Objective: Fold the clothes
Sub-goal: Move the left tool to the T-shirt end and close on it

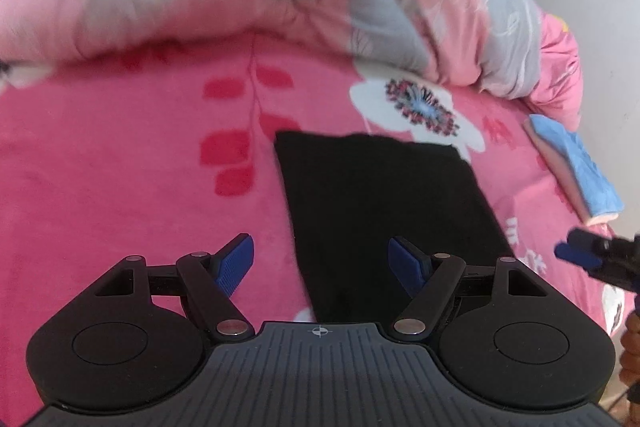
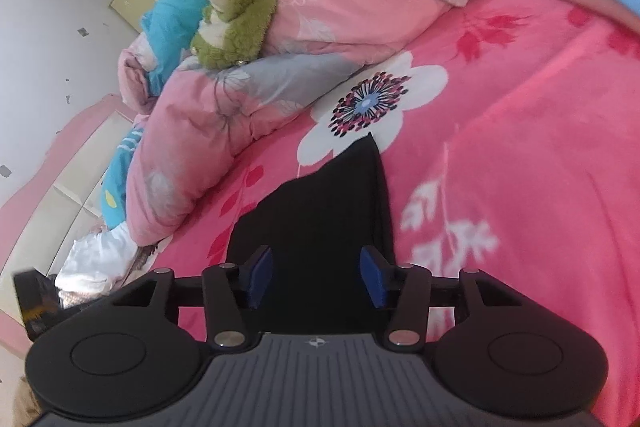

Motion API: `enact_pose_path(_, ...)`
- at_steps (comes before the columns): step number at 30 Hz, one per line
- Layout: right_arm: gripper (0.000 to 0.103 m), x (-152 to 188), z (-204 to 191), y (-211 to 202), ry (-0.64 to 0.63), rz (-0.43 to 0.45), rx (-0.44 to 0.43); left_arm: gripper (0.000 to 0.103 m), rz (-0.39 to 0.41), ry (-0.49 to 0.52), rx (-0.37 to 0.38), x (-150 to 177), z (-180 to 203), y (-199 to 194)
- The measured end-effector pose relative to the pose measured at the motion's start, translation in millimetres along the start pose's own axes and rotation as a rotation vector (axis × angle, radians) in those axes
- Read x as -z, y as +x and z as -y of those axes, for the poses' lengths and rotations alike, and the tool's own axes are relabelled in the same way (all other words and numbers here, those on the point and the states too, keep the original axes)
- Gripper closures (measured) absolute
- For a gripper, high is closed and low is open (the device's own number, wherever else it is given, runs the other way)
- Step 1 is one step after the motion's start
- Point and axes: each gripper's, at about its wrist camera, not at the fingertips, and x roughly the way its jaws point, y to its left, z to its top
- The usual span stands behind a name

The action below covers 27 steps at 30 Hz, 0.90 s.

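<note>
Black cloth (image 1: 384, 211) lies flat on a pink bed (image 1: 120, 187), a neat rectangle.
Both claws, left (image 1: 322, 269) and right (image 2: 316, 277), hover spread and empty; folded already or half-folded, unclear.

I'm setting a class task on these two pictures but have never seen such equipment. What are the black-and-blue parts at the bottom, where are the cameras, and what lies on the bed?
A person holds a two-finger gripper in each hand; each carries a forward-looking camera. One picture looks along the left gripper, the other along the right gripper. Both are open and hold nothing. On the pink flowered bedspread lies a flat black garment. Behind it is a bunched quilt with a green fluffy garment on top, and a folded blue cloth lies at the side.
</note>
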Motion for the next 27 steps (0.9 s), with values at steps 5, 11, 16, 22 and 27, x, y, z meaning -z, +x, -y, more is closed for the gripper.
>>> enact_pose_path(5,0.05,-26.4,6.5,39.7,0.017,-0.033,-0.001,0.029,-0.007,-0.085,0.029,-10.0,-15.2,9.4)
enact_pose_path(11,0.05,-43.4,4.5,60.1,0.037,-0.007,-0.011,0.029,-0.014,-0.027,0.052,-3.4,-13.7,17.8)
enact_pose_path(16,0.049,-37.1,11.6,72.8,0.092,-0.011,-0.032,0.029,-0.003,0.034,0.032,0.5,-13.2,33.6)
enact_pose_path(22,0.05,-41.8,44.0,115.1,0.108,-0.074,0.051,0.029,0.018,0.055,0.064,-11.0,-16.7,52.1)
enact_pose_path(27,0.049,-56.1,60.3,134.5,0.084,-0.122,-0.046,0.032,0.048,0.057,0.133,-19.2,-23.3,69.9)
